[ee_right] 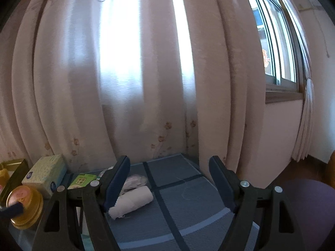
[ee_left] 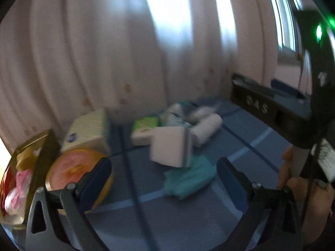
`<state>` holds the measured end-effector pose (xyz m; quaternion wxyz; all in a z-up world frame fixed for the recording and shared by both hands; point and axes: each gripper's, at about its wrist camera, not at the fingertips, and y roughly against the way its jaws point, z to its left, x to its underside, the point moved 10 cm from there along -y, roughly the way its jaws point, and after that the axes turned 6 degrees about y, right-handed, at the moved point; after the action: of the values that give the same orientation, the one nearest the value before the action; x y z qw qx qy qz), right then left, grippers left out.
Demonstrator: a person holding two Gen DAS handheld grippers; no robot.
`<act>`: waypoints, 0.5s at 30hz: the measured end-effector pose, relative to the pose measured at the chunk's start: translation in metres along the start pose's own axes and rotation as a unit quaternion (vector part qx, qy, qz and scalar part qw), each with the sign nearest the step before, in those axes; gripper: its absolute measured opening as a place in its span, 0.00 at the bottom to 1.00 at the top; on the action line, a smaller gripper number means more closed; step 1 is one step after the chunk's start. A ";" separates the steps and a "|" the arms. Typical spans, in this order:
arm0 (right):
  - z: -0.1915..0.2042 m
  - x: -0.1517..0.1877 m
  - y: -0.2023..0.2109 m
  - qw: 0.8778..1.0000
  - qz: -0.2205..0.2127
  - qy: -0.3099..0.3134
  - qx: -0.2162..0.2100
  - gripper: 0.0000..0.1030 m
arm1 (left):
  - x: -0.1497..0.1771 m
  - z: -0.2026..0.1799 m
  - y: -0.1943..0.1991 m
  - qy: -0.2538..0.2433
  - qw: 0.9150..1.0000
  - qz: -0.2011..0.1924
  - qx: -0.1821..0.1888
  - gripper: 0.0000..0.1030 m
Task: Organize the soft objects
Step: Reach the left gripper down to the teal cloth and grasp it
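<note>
A pile of soft things lies on the blue mat [ee_left: 240,138]: a white block with a grey side [ee_left: 170,146], a teal cloth [ee_left: 188,177] under its front, a rolled white towel [ee_left: 206,129] and a green packet [ee_left: 144,128]. My left gripper [ee_left: 164,179] is open and empty, just short of the teal cloth. My right gripper [ee_right: 168,184] is open and empty above the mat; the rolled white towel [ee_right: 132,201] lies just behind its left finger [ee_right: 114,185], with a green packet [ee_right: 80,181] further left.
A pale tissue box [ee_left: 86,131] and a round yellow tin [ee_left: 77,173] stand at the left, beside a gold-rimmed container [ee_left: 18,167] holding pink and yellow items. Pink curtains [ee_right: 146,73] hang behind the mat. A purple cushion [ee_right: 309,205] sits at the right.
</note>
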<state>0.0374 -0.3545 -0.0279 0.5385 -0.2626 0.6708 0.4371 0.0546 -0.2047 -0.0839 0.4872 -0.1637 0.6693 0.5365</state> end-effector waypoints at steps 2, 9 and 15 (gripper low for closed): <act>-0.001 0.000 -0.001 1.000 0.001 -0.005 -0.002 0.77 | 0.003 -0.013 -0.011 -0.011 1.000 0.024 -0.004 0.95; -0.001 0.001 -0.002 1.000 0.002 -0.008 -0.007 0.77 | 0.026 -0.021 -0.055 0.024 0.991 0.135 0.002 0.71; -0.001 0.002 -0.003 1.000 0.007 -0.011 -0.006 0.77 | 0.030 -0.029 -0.056 0.052 0.987 0.148 0.047 0.46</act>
<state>0.0386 -0.3569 -0.0303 0.5416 -0.2562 0.6641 0.4473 0.0681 -0.2421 -0.1412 0.3745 -0.0678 0.7349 0.5614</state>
